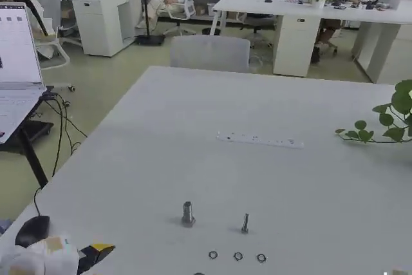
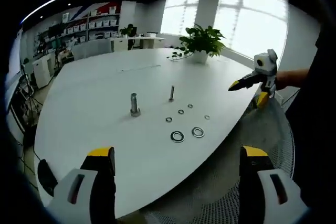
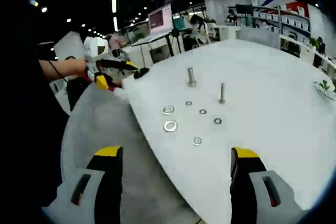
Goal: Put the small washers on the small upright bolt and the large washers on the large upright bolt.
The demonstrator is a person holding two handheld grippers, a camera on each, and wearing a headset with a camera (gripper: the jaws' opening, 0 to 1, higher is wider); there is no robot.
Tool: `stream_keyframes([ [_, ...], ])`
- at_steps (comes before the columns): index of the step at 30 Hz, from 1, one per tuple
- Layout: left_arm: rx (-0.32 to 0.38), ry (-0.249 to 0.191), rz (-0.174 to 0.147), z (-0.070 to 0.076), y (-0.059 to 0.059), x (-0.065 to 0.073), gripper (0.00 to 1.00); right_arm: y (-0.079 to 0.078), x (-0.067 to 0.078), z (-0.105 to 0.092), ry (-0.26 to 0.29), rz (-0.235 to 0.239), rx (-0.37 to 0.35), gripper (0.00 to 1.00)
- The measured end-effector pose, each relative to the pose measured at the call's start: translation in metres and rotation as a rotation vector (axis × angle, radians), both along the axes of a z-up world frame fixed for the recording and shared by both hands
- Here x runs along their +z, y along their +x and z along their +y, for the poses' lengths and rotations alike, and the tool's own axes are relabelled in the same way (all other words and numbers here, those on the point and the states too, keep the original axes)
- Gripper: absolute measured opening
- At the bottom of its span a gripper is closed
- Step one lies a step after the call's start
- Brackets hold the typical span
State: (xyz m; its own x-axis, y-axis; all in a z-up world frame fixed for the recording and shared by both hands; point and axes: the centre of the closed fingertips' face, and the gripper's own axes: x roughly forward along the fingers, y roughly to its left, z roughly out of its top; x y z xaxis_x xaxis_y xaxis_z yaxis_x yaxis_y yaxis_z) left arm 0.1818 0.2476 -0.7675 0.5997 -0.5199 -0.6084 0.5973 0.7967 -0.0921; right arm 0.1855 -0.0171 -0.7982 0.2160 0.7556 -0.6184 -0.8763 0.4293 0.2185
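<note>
Getting ready to start

Small washers (image 2: 181, 112) and large washers (image 2: 177, 137) lie on the table (image 2: 94, 93) by the small bolt (image 2: 171, 93) and large bolt (image 2: 135, 104), none on yet. Left hand-held gripper (image 2: 177, 155) and right hand-held gripper (image 3: 176, 153) are spread wide, empty. Next, I think: pinch one washer.

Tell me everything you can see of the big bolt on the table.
The big bolt is grey metal, standing upright on its wider base on the white table. In the head view it is left of the thinner small bolt, apart from it, with washers lying nearer the table's edge. Nothing sits on its shaft.
</note>
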Motion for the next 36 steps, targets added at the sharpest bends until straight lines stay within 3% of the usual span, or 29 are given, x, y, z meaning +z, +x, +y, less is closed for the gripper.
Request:
stream_keyframes([
  [2, 0.013, -0.018, 0.004, -0.002, -0.002, 0.002, 0.98, -0.001, -0.002, -0.002, -0.022, -0.01, 0.009, 0.87],
  [11, 0.011, -0.036, 0.013, -0.007, -0.002, 0.001, 0.97, 0.002, 0.002, -0.011, 0.005, 0.009, -0.049, 0.86],
  [18, 0.032, -0.029, 0.0, -0.006, 0.004, 0.005, 0.98, 0.002, 0.002, -0.013, 0.005, 0.003, -0.056, 0.87],
  [29, 0.021, -0.014, 0.002, -0.007, 0.003, 0.004, 0.96, 0.007, 0.008, -0.01, 0.036, 0.002, -0.068, 0.86],
  [33, 0.022, 0.021, 0.004, -0.006, 0.002, 0.003, 0.96, 0.008, 0.01, -0.011, 0.04, 0.001, -0.082, 0.86],
  [36, 0.011, 0.015, 0.012, -0.007, 0.0, 0.003, 0.95, 0.006, 0.011, -0.009, 0.043, 0.003, -0.085, 0.86],
])
